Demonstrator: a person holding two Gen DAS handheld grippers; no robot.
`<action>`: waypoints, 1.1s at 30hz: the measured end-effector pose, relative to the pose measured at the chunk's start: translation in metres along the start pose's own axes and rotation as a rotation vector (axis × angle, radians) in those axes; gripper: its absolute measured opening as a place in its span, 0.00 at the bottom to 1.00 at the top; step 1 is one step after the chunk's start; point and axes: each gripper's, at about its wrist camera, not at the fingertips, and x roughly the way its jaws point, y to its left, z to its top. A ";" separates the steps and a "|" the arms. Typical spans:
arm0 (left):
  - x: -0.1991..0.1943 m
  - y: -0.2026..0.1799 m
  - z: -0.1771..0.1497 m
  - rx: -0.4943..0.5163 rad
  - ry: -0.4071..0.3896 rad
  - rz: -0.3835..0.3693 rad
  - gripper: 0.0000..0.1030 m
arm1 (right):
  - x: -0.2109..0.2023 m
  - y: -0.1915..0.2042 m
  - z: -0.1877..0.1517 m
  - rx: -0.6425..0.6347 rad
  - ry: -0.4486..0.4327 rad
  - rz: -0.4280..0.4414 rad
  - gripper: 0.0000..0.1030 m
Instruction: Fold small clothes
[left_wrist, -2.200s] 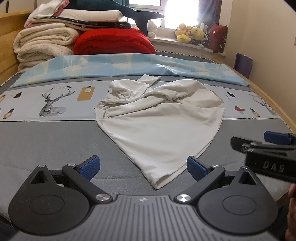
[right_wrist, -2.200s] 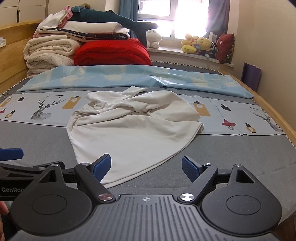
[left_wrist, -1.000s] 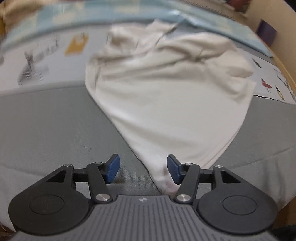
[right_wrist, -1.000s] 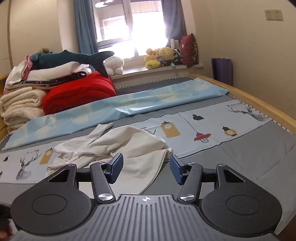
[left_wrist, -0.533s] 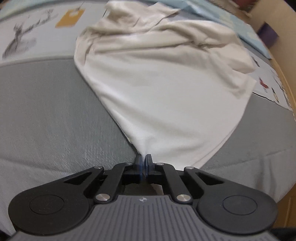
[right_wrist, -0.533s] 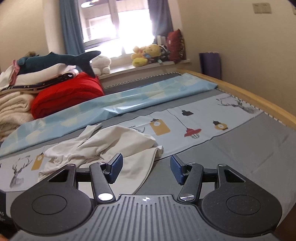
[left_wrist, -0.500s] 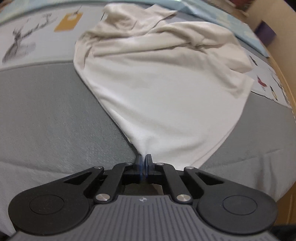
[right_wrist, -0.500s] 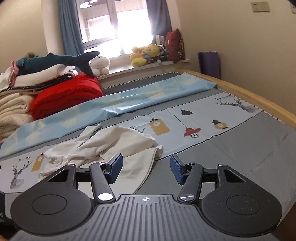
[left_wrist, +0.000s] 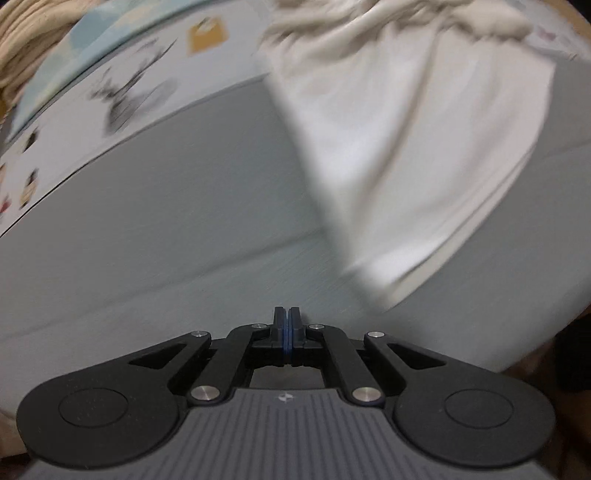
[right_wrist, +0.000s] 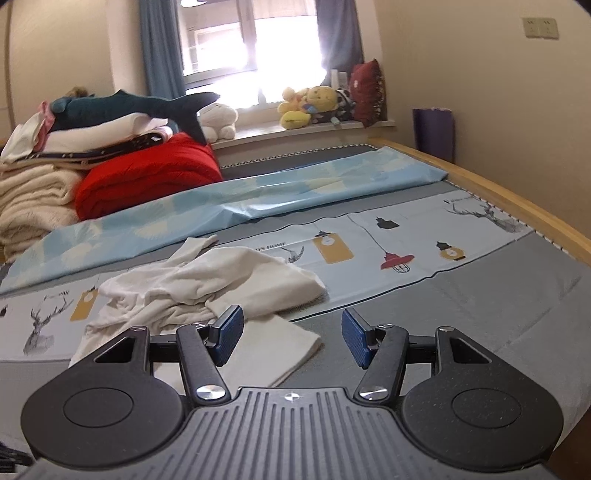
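A crumpled white garment (right_wrist: 207, 291) lies on the bed; its near part lies flat on the grey sheet. In the blurred left wrist view the garment (left_wrist: 406, 147) fills the upper right. My left gripper (left_wrist: 287, 321) is shut with nothing seen between its pads; the garment's near corner lies to its right, apart from it. My right gripper (right_wrist: 291, 334) is open and empty, above the bed, with the garment's flat edge behind its left finger.
The bed has a grey sheet (right_wrist: 480, 306) with a printed light band. A blue cover (right_wrist: 258, 199), a red quilt (right_wrist: 147, 177), folded blankets (right_wrist: 33, 199) and a plush shark lie at the back. A wooden bed rail (right_wrist: 517, 206) runs on the right.
The left gripper, shut on the garment's near corner half a second ago, now holds nothing and has swung left; the corner lies to its right. The right gripper moved slightly nearer the garment.
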 end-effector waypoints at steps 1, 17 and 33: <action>0.000 0.011 -0.006 -0.015 -0.003 -0.010 0.00 | 0.000 0.001 -0.001 -0.007 0.007 0.002 0.59; -0.006 0.009 0.033 -0.324 -0.075 -0.210 0.37 | 0.110 0.005 -0.008 -0.098 0.211 -0.021 0.35; 0.039 -0.012 0.070 -0.443 0.076 -0.137 0.59 | 0.262 0.008 -0.037 -0.157 0.375 -0.137 0.72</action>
